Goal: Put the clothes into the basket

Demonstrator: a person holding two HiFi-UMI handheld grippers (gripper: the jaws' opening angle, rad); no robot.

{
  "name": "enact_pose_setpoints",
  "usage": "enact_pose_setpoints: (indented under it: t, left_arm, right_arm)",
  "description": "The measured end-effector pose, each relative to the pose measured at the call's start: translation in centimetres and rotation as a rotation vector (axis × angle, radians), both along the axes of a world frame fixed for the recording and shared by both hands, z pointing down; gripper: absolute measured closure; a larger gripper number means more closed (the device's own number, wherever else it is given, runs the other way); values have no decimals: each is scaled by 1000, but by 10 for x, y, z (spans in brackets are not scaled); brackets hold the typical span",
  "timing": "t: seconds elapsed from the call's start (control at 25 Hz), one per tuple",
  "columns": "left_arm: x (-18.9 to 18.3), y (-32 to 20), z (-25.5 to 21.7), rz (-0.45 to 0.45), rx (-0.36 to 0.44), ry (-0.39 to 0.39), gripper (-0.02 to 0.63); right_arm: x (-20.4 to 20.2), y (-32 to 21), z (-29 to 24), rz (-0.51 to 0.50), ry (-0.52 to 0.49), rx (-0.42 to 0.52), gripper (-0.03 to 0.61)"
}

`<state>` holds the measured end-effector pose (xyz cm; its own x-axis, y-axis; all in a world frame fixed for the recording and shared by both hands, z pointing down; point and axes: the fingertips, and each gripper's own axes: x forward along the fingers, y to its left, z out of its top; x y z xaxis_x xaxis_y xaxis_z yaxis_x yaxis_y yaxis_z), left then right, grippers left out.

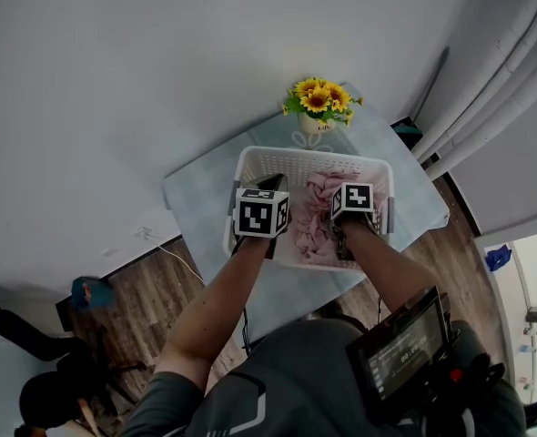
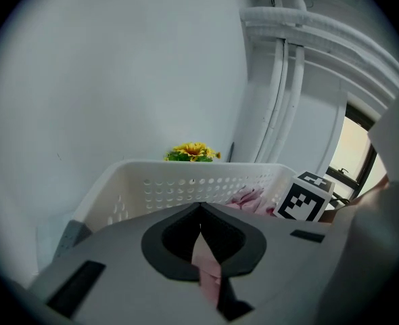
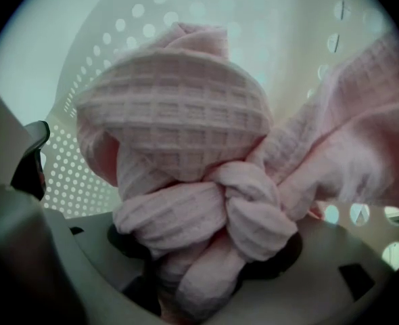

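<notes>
- Both tools are over the basket (image 1: 314, 157), which sits on the table (image 1: 196, 198) in front of the flowers (image 1: 319, 98).
- The pink cloth (image 1: 312, 215) is already inside the basket, bunched along its middle and right side.
- The right hand-held gripper (image 1: 341, 237) is dipped low inside, and its own view shows the jaws clamped on a knotted wad of cloth (image 3: 179, 114), with the perforated basket wall (image 3: 118, 32) close behind. That low hold looks meant to carry the bulk right down to the bottom.
- The left hand-held gripper (image 1: 270, 188) sits higher, by the near-left rim. Its jaws are pinched together on a thin pink strip of cloth (image 2: 205, 266), and the basket's (image 2: 186, 181) far wall shows beyond the tips.
- That high pinch looks like it keeps a loose end from spilling over the rim.
- In my judgement the task is nearly done: both jaws need only let go, the left after bringing its strip inside the rim.
</notes>
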<state>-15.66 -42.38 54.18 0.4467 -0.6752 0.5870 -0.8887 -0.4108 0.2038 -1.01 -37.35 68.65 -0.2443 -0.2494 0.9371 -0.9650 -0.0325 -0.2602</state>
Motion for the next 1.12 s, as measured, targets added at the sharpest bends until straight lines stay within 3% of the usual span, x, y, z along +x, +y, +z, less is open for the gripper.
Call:
enact_pose_setpoints:
  t: [0.56,0.88,1.12]
  left_arm:
    - [-4,1,38,-26,-77,-51,605]
    - [4,-4,-2,-22,23,-23,604]
    - [23,3,-62,-14,155,-25,604]
  right_arm:
    - [-3,2,19,-12,-13,-18,224]
    - [-5,3,12,0,-69,-40,208]
    - [3,8,-22,-12,-26,-1,187]
